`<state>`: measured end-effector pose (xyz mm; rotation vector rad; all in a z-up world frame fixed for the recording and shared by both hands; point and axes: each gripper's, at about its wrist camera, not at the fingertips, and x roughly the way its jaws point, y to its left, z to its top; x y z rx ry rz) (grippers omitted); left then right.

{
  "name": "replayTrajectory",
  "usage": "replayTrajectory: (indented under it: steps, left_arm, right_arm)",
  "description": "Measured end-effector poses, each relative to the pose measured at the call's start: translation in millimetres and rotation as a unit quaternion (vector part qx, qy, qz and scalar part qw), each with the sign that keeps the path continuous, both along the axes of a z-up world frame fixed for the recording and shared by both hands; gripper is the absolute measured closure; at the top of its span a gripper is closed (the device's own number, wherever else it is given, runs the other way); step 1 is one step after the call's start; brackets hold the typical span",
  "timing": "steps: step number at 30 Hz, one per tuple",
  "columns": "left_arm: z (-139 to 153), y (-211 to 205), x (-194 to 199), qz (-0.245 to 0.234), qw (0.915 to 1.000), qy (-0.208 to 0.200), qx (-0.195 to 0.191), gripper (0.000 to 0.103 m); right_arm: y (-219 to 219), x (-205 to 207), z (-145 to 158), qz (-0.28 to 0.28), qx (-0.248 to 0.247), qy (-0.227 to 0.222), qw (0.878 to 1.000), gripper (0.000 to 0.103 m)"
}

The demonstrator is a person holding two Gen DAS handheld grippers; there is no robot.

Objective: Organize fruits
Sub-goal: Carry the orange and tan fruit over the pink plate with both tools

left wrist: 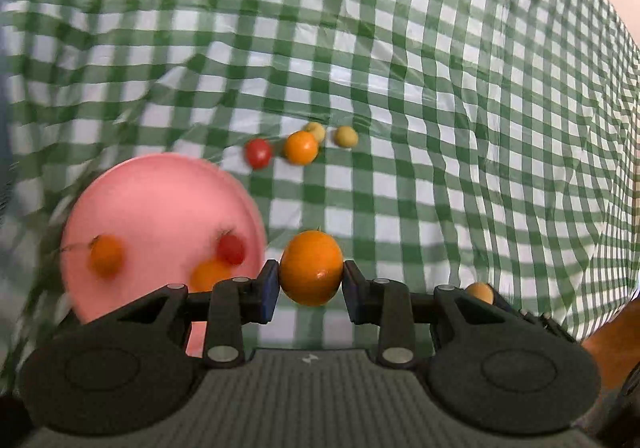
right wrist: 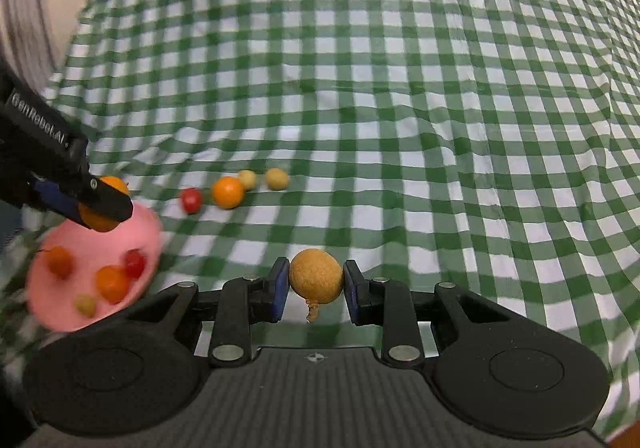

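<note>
My left gripper is shut on an orange tomato, held just right of the pink plate. The plate holds two orange tomatoes and a red one. My right gripper is shut on a rough tan longan above the checked cloth. In the right wrist view the left gripper shows at the left, over the pink plate's far edge with its orange tomato. That plate also holds a small yellowish fruit.
Loose fruits lie in a row on the green checked cloth: a red tomato, an orange tomato and two tan longans. The same row shows in the left wrist view. The cloth is wrinkled at the left.
</note>
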<state>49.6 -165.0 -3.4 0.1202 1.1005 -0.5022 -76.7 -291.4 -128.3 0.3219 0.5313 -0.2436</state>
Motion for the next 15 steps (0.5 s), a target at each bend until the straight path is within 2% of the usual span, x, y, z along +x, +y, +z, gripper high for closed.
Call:
replayTrajectory:
  steps: [8, 15]
  left_arm:
    - [30.4, 81.2, -69.6, 0.041, 0.9986, -0.032, 0.006, 0.066]
    - [54.9, 135.5, -105.0, 0.073, 0.9954, -0.06, -0.018, 0.066]
  right_arm:
    - [66.7, -39.2, 46.0, 0.071, -0.008, -0.038, 0.997, 0.073]
    - [115.4, -72.4, 88.7, 0.126, -0.034, -0.062, 0.99, 0.073]
